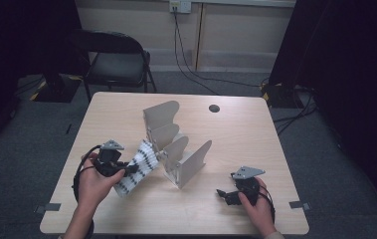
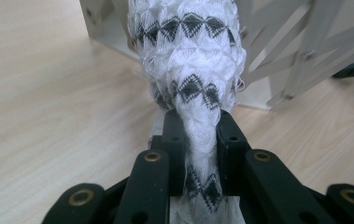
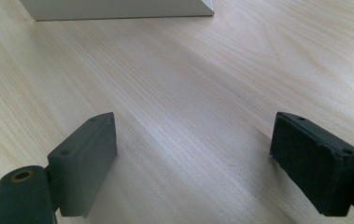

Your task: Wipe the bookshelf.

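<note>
- Closest to the camera in the left gripper view, the left gripper (image 2: 201,126) is clamped on a knitted cloth (image 2: 188,60), its two black jaws pinching a gathered neck of the fabric at lower centre of the frame.
- Judging by how it bunches and narrows between the jaws, the cloth is soft, light and limp; it should drape and sag wherever it is not supported, and it is neither fragile nor slippery, since the open knit gives the pads plenty to bite on.
- A pinch on a gathered fold, as now, looks like the sensible hold; a single loose edge would probably stretch or snag.
- Its look: white, fluffy, scalloped knit crossed by bands of dark grey diamonds, with stray threads at the edges.
- In the high view the cloth (image 1: 137,167) lies at lower left of centre, slanting up from the left gripper (image 1: 126,168) toward the slotted rack (image 1: 176,144), its far end touching or just beside the rack's near plates; which, I cannot tell.
- At lower right, the right gripper (image 1: 222,193) rests low by the table (image 1: 255,129), well apart from the cloth; its own view shows the jaws spread wide over bare wood, holding nothing.
- Beyond the table, at upper left, stands a dark chair (image 1: 116,62).
</note>
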Demonstrator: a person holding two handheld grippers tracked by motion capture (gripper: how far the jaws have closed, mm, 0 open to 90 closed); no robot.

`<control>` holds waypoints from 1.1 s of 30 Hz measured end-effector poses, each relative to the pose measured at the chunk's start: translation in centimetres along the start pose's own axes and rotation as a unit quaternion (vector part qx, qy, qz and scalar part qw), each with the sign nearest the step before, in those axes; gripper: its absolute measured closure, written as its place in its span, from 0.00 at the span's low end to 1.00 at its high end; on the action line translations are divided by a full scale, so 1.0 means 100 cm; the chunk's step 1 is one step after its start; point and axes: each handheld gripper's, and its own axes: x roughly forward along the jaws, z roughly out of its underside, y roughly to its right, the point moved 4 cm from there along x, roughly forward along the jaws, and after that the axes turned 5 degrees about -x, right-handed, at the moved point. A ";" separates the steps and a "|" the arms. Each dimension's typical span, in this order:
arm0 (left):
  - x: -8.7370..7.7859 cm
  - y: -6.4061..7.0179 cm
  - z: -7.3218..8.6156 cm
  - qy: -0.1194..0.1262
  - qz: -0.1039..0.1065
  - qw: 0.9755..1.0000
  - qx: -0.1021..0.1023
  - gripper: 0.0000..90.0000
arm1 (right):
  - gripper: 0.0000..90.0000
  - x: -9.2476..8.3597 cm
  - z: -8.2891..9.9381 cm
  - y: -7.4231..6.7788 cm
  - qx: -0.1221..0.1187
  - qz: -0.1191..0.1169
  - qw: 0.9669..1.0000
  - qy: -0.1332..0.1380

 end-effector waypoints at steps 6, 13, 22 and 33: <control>-0.014 0.012 -0.021 0.026 0.014 0.999 0.016 0.86 | 0.16 0.000 0.000 0.000 0.000 0.000 1.000 0.000; 0.002 0.009 -0.034 0.020 0.005 1.000 0.017 0.86 | 0.16 0.000 0.000 0.000 0.000 0.000 1.000 0.000; 0.018 0.002 -0.026 0.013 0.006 1.000 0.005 0.86 | 0.16 0.000 0.000 0.000 0.000 0.000 1.000 0.000; 0.032 -0.004 -0.013 0.000 0.001 1.000 -0.005 0.86 | 0.16 0.000 0.000 0.000 0.000 0.000 1.000 0.000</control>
